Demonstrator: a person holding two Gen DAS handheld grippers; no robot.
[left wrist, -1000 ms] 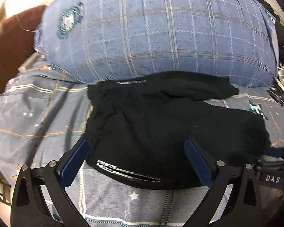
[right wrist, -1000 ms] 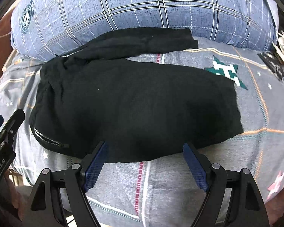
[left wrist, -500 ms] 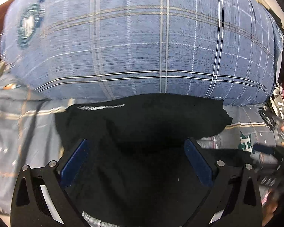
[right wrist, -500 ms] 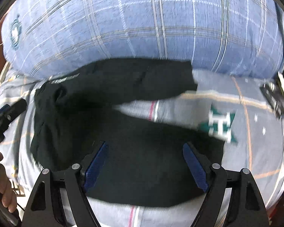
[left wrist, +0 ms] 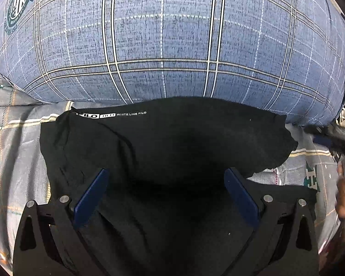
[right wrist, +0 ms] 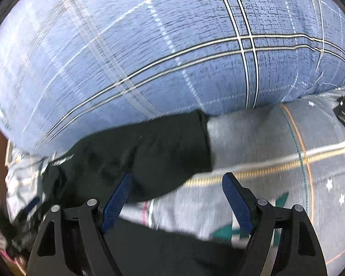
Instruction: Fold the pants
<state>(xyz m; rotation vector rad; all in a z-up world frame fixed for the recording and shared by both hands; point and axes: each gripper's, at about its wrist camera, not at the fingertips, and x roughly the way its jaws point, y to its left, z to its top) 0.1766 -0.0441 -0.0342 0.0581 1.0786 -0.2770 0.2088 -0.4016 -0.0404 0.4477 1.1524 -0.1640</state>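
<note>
Bed with grey patterned sheet (left wrist: 16,151), big blue plaid pillow (left wrist: 172,46) across the back. Pants (left wrist: 163,142) lie flat on the sheet, far leg up against the pillow, near leg running below it, sheet showing between the two on the right. Your left gripper (left wrist: 165,195) hangs over the waist end, jaws wide, nothing held. Your right gripper (right wrist: 178,200) sits by the far leg's cuff, jaws wide, empty. Judging by that, legs aren't stacked yet: no fold made, everything's left.
</note>
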